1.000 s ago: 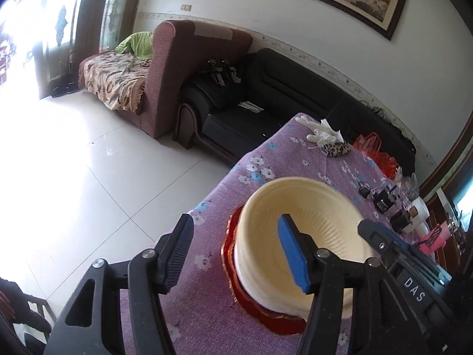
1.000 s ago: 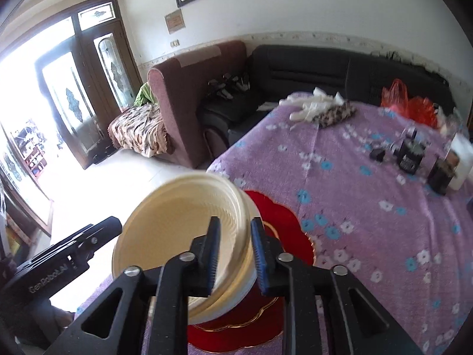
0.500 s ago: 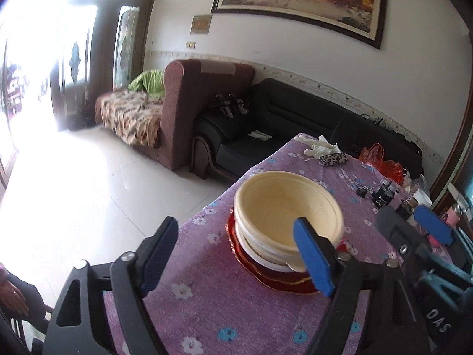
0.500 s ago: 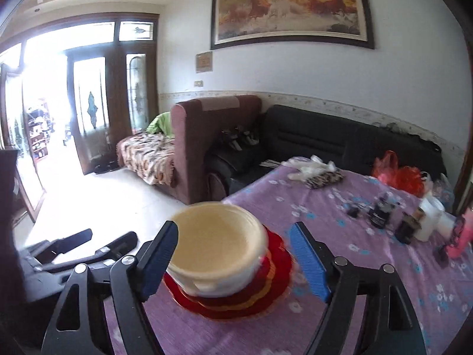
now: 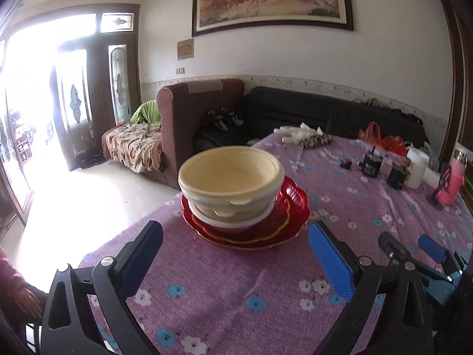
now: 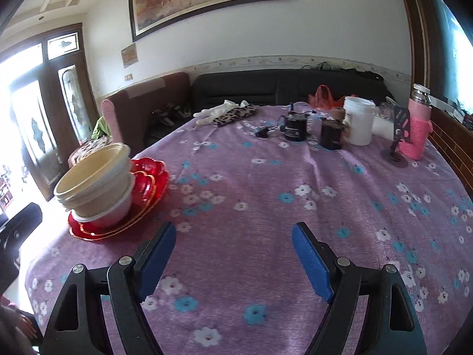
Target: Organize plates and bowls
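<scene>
On the table (image 5: 224,301), covered with a purple flowered cloth, a stack of dishes stands near the corner closest to the door: cream bowls (image 5: 230,174) nested one in another, the top one sitting a little askew, rest in a white bowl (image 5: 224,222), and that in turn sits on red plates (image 5: 266,230) with scalloped, gold-lined rims. In the right wrist view the same cream bowls (image 6: 94,180) and red plates (image 6: 147,183) lie toward the left edge of the table (image 6: 266,195), well apart from the tongs. The left gripper (image 5: 235,259) hangs over the cloth just short of the stack, its jaws opening and nothing between them; the blue pads (image 5: 328,263) touch neither bowl nor plate. The right gripper (image 6: 233,254) is held over a bare stretch of cloth, its jaws spread wide and empty, the pads (image 6: 310,263) clear of everything. Part of the right gripper also shows at the lower right of the left wrist view. Along the far edge of the table stand a white tub (image 6: 359,119), two dark jars (image 6: 331,133), a pink flask (image 6: 416,124) in a knitted sleeve, a spotted pouch (image 6: 236,114) and a red plastic bag (image 6: 323,96). A person's hand (image 5: 28,301) rests at the lower left, beside the table's near corner. Behind the table are a black sofa (image 5: 295,109) and a brown armchair (image 5: 189,112).
</scene>
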A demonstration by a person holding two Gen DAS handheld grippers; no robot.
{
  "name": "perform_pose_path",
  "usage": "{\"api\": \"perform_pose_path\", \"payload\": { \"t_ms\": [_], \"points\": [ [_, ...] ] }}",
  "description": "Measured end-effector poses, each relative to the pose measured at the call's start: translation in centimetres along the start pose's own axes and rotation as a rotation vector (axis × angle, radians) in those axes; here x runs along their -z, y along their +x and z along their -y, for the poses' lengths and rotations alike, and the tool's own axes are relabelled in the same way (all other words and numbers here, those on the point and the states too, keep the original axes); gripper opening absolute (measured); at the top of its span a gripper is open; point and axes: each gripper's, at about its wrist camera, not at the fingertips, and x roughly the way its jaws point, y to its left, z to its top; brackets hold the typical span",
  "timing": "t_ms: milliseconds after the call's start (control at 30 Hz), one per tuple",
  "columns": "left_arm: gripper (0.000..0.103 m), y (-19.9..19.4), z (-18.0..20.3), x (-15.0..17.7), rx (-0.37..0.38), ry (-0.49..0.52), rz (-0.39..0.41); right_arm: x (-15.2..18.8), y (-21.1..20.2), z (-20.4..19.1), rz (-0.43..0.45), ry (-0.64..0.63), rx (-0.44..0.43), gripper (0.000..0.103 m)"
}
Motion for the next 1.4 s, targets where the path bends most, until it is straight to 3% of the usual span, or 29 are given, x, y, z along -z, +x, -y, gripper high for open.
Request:
{"api": "perform_pose_path", "payload": {
  "t_ms": [100, 200, 467, 1400],
  "points": [
    [0.099, 0.5, 0.3, 0.5, -0.007, 0.011, -0.022, 0.8, 0.5, 1.2, 0.041, 0.018, 0.046, 0.086],
    [0.099, 0.8, 0.9, 0.6, -0.013, 0.021, -0.025, 1.0, 1.7, 2.1, -0.011, 0.055, 0.039, 0.086],
    [0.099, 1.2, 2.4, 0.9, -0.006, 0.042, -0.036, 1.5, 1.2, 0.4, 0.009, -0.024, 0.04, 0.087],
    [0.099, 0.9, 0.5, 1.4, 0.017, 0.008, -0.036, 2.1, 1.6, -0.4, 0.002, -0.054, 0.075, 0.089]
  ]
}}
